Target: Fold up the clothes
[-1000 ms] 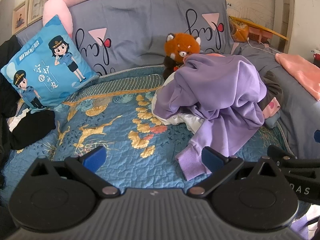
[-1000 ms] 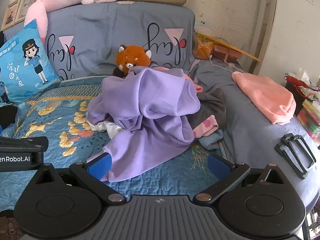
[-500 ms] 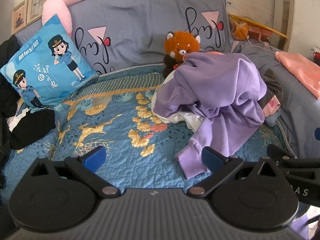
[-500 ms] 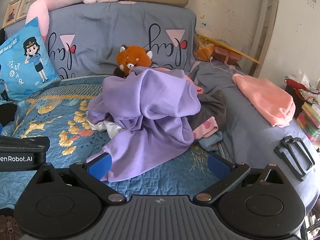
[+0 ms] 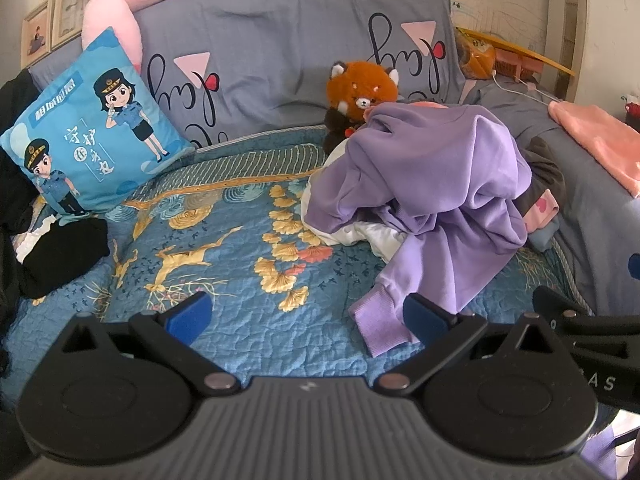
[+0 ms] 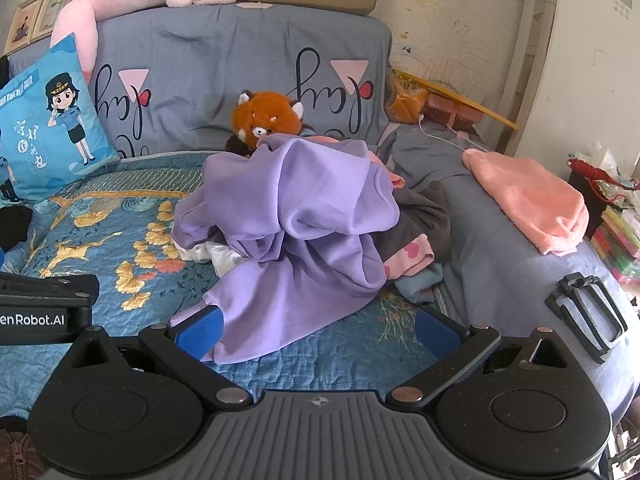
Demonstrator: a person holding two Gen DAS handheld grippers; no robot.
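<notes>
While both tongs, left gripper point(image 5: 306, 316) and right gripper point(image 6: 318, 330), hang spread wide and empty, the purple sweatshirt point(image 6: 296, 216) lies heaped just ahead, its cuff point(image 5: 378, 326) beside the left one's right finger. Grabbing there might drag the white garment point(image 5: 360, 236) underneath along.

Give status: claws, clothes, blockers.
Left claw open, empty; right claw open, empty. Purple sweatshirt crumpled atop clothes pile, unfolded, cuff near left claw. Red panda plush behind pile; nothing blocking.

Black ribbed left claw point(image 5: 306, 316) and right claw point(image 6: 318, 330), blue fingertips, silver screws
</notes>
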